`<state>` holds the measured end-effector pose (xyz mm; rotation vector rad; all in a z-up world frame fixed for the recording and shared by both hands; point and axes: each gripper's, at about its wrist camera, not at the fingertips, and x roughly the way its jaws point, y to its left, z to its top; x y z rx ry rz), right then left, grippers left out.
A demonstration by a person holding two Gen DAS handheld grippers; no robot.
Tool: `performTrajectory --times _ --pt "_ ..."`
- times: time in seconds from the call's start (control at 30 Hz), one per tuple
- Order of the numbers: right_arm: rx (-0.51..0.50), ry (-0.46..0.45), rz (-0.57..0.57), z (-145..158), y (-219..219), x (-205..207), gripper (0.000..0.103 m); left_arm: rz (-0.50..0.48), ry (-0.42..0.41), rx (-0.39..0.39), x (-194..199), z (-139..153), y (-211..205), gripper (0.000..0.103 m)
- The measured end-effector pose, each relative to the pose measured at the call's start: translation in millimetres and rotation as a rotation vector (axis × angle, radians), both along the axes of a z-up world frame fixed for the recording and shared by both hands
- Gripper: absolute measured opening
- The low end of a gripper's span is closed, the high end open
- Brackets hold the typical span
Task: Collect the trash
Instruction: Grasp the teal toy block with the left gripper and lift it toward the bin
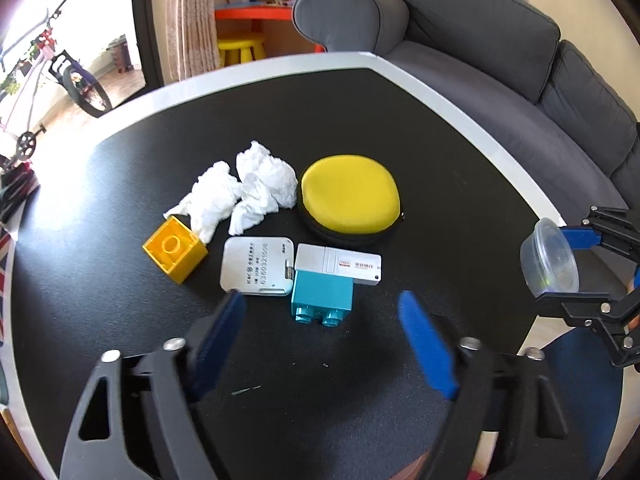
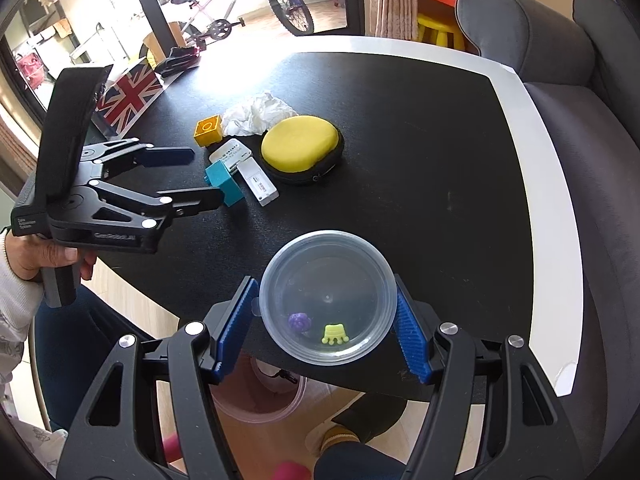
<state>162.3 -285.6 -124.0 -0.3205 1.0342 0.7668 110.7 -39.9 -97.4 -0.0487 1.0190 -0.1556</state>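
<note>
Crumpled white tissues (image 1: 244,192) lie on the black table (image 1: 440,168) beside a yellow brick (image 1: 176,249); they also show in the right wrist view (image 2: 260,114). My left gripper (image 1: 320,308) is open and empty, hovering just short of a teal brick (image 1: 322,294). My right gripper (image 2: 326,300) is shut on a clear plastic container (image 2: 328,296), held above the table's near edge. The container holds a small purple piece (image 2: 299,322) and a yellow-green piece (image 2: 335,334). The left wrist view shows the container (image 1: 550,258) at the right.
A yellow round zip case (image 1: 350,196), a silver card device (image 1: 258,266) and a white USB-like token (image 1: 340,264) lie among the bricks. A grey sofa (image 1: 500,40) borders the table. A pink bin (image 2: 260,396) stands on the floor below the table edge. A flag box (image 2: 128,96) stands far left.
</note>
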Motion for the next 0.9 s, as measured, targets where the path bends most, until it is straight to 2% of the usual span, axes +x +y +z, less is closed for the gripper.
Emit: performTrajectory --times 0.07,0.1,0.2,0.53,0.9 --pt "0.003 0.003 0.0 -1.1 0.6 0.9 0.065 0.0 0.004 0.006 0.5 -1.7 -0.5 0.058" --pt "0.004 0.003 0.001 -1.3 0.8 1.2 0.065 0.002 0.01 0.006 1.0 -2.2 -0.3 0.046" --pt "0.006 0.005 0.003 -2.2 2.2 1.5 0.065 0.003 0.018 0.01 2.4 -3.3 -1.9 0.033" --pt "0.019 -0.003 0.009 -0.4 8.6 -0.2 0.065 0.008 0.003 0.002 -4.3 6.2 -1.7 0.032" --pt "0.044 -0.038 0.048 14.4 15.5 -21.8 0.065 0.037 -0.036 -0.029 -58.1 43.2 -4.8 0.032"
